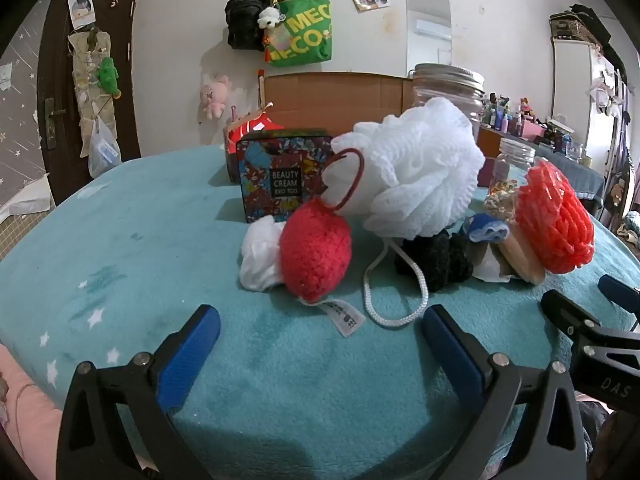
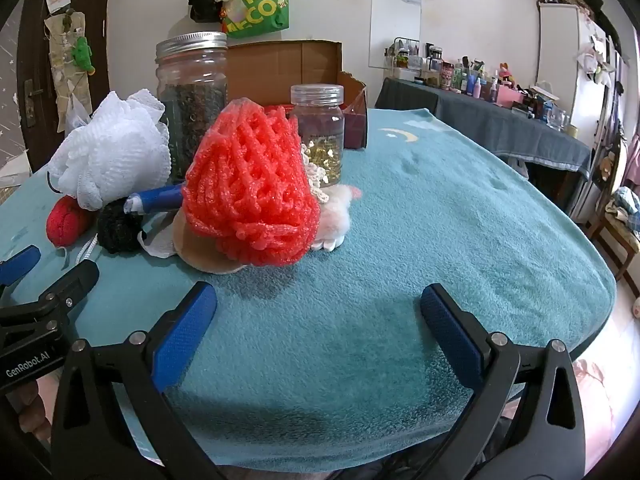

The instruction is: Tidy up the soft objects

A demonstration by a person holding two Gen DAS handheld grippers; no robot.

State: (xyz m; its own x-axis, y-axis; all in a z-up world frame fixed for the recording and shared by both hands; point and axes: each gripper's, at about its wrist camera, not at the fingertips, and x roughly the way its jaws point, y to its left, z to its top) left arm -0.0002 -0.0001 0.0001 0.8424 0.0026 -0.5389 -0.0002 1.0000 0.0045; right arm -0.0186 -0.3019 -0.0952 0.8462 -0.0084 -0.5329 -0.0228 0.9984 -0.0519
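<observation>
The left gripper (image 1: 320,334) and right gripper (image 2: 318,312) stand wide open, holding nothing, low in their frames over the teal blanket (image 2: 440,220). The soft objects (image 1: 400,200) lie piled mid-frame; a green bag (image 1: 304,36) hangs on the wall above.

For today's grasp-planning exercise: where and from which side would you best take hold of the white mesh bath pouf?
Probably its white cord loop, which trails toward the open left hand-held gripper on bare blanket. Come from the near side; the bath pouf itself is bulky and crowded by other things.
</observation>
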